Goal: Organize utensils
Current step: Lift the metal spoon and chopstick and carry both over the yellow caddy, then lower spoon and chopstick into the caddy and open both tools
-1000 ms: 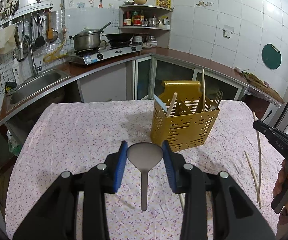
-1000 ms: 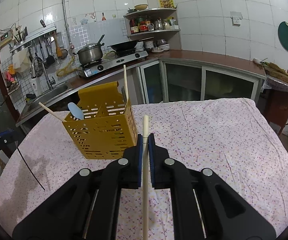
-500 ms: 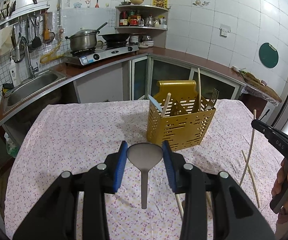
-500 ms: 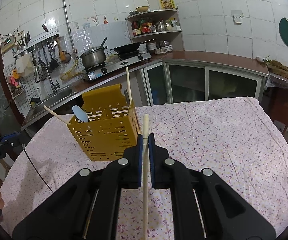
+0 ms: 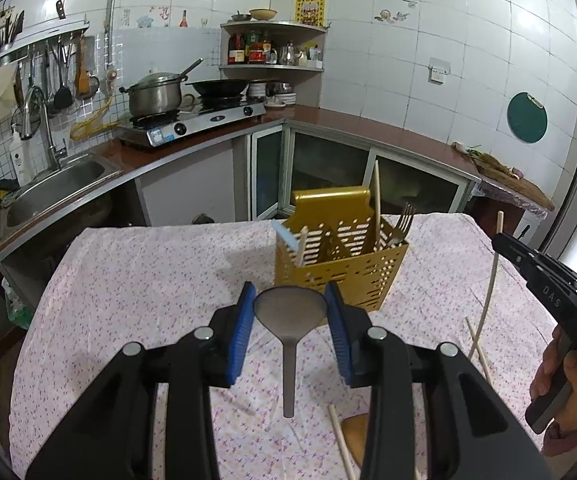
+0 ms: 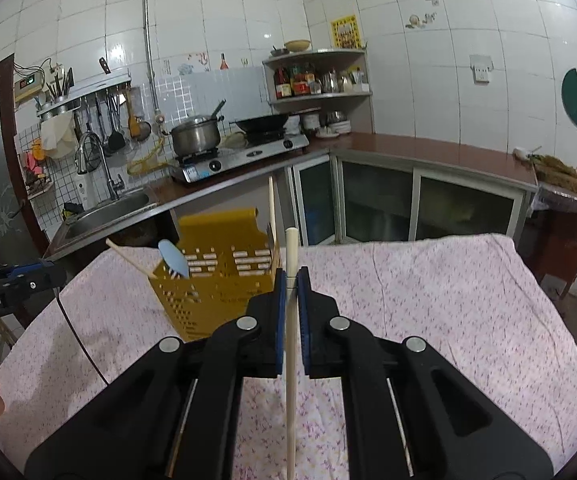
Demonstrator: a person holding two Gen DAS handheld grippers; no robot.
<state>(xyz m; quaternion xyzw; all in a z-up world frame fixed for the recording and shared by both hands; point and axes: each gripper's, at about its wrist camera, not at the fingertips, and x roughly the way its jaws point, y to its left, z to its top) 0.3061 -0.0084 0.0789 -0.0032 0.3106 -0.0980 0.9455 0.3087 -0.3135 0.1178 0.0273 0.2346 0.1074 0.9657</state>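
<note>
The right gripper (image 6: 291, 280) pinches a pale wooden chopstick (image 6: 291, 344) beside the perforated yellow plastic utensil caddy (image 6: 224, 280); the left gripper (image 5: 290, 312) clamps a grey metal spoon (image 5: 290, 320). Best practice: lift each utensil above the rim, then lower upright into a compartment.
</note>
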